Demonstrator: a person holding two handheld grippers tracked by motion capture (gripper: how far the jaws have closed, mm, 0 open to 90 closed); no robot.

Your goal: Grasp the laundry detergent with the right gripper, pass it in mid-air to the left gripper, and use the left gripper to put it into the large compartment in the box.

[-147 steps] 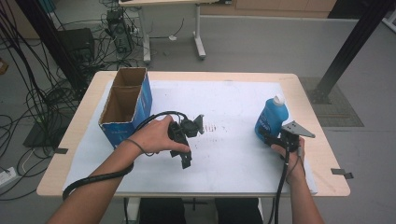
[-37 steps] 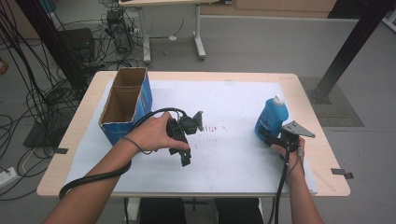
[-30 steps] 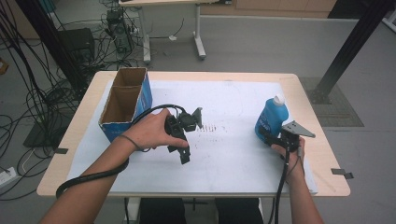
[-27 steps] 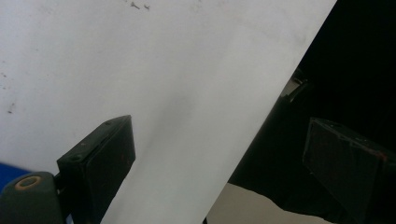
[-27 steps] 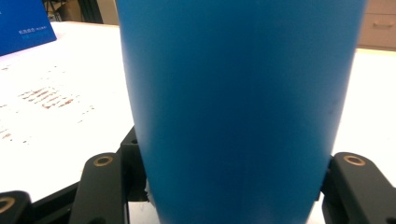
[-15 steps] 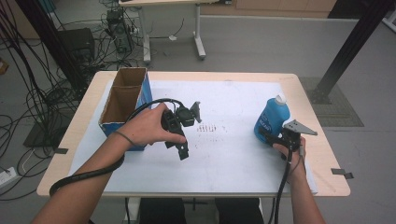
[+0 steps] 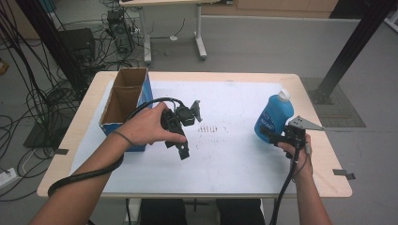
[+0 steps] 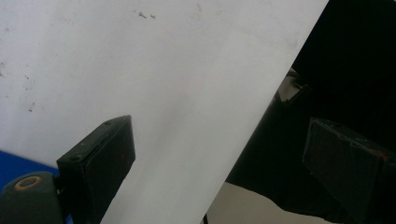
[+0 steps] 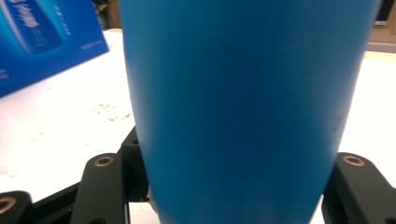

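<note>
A blue bottle (image 7: 273, 118) with a white cap stands at the right of the white sheet (image 7: 225, 164). My right gripper (image 7: 276, 137) is shut on its lower body. In the right gripper view the bottle (image 9: 247, 102) sits between the two black jaws of that gripper (image 9: 229, 186). My left gripper (image 7: 182, 151) hangs above the sheet left of centre, beside the box, held in a hand. In the left gripper view this gripper (image 8: 224, 168) is open with nothing between its jaws, over the sheet (image 8: 163, 84).
An open blue cardboard box (image 7: 123, 101) stands at the left of the table, also seen as a blue wall (image 9: 42, 37) in the right gripper view. Cables trail from both grippers. The table's wooden rim (image 7: 197, 75) borders the sheet.
The right gripper has lifted the blue bottle slightly. The left hand has drifted a little towards the box with its jaws still apart.
</note>
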